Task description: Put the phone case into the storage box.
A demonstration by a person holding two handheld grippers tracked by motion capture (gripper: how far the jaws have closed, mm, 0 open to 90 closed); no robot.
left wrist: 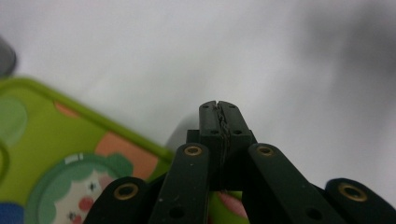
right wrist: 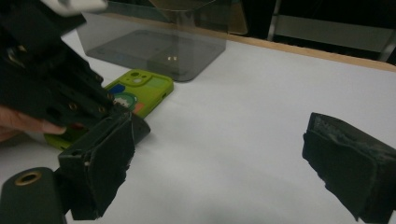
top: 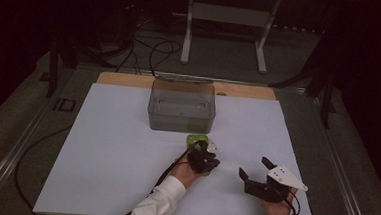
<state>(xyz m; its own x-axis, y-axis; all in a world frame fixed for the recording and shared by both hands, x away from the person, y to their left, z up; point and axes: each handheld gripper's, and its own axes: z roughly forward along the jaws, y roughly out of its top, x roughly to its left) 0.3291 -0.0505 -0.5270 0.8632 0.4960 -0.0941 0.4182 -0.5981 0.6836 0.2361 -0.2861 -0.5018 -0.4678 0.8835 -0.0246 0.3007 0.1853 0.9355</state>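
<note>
We see left gripper point(top: 206, 156) jaws pressed together, green case point(left wrist: 56, 154) beside them, mid-table. Right gripper point(top: 256, 170) jaws wide, near front edge.

My left gripper point(top: 204, 157) is black, with brass-coloured rivets in its links; my right gripper point(top: 254, 172) is black too, topped by a white plate point(top: 287, 176). The phone case point(right wrist: 138, 91) is lime green, printed with a cartoon face in a darker green ring, a peach-orange patch and a blue corner. The box point(top: 181, 107) is smoky grey and see-through. The table point(top: 121, 148) is white with a tan wooden far edge. My sleeve point(top: 157, 204) is white.
</note>
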